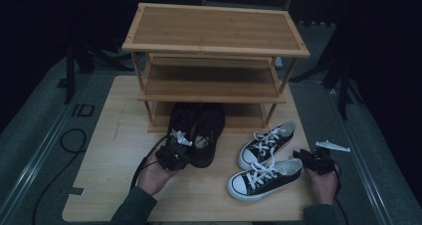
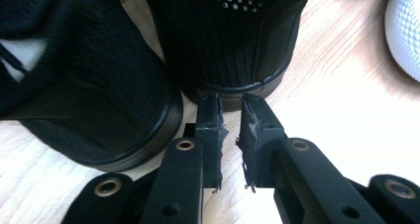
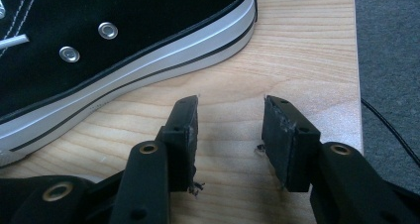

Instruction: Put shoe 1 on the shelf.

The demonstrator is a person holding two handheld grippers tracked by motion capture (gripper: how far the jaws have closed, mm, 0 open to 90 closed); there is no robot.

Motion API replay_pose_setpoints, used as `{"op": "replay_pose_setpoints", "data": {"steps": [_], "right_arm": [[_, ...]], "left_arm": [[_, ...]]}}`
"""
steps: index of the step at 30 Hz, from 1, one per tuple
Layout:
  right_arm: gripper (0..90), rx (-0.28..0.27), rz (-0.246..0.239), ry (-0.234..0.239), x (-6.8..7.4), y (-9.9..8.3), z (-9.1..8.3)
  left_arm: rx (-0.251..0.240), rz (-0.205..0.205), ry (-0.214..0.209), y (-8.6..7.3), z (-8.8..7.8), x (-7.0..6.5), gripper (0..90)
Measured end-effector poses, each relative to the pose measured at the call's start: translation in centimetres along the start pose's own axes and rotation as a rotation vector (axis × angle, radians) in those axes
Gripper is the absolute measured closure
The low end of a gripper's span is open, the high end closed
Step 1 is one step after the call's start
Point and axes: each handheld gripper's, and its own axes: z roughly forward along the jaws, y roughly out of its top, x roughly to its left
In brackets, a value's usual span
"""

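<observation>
At the bottom of the high view two hands come in, each with a tool. The left tool (image 1: pixel 175 153), lower centre-left, sits at the heels of the black shoes (image 1: pixel 196 130). In the left gripper view its jaws stand narrowly apart with nothing between them, tips just at the heel rim of one black shoe (image 2: pixel 233 40); the other (image 2: pixel 84 85) lies to the upper left. No frame shows them gripping.

The right tool (image 1: pixel 313 160), lower right, rests released beside the sneakers (image 1: pixel 266 165). In the right gripper view its jaws are spread over bare surface (image 3: pixel 297 50), a sneaker (image 3: pixel 114 45) at upper left, apart from them.

Farther back, a white part (image 1: pixel 332 146) lies at the surface's right edge. Behind the black shoes, whose toes reach under the lowest shelf, stands the rack (image 1: pixel 214 51).
</observation>
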Motion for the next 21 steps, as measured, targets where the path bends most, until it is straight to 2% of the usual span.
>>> {"op": "replay_pose_setpoints", "data": {"steps": [6, 14, 21], "right_arm": [[57.2, 0.0, 0.0, 0.0, 0.0, 0.0, 0.0], [57.2, 0.0, 0.0, 0.0, 0.0, 0.0, 0.0], [57.2, 0.0, 0.0, 0.0, 0.0, 0.0, 0.0]], "left_arm": [[0.009, -0.005, -0.006, -0.4, 1.2, -0.4, 89.5], [0.048, 0.01, -0.004, -0.4, 2.3, -0.8, 90.0], [0.051, 0.016, -0.01, -0.5, 2.9, -1.3, 90.0]]}}
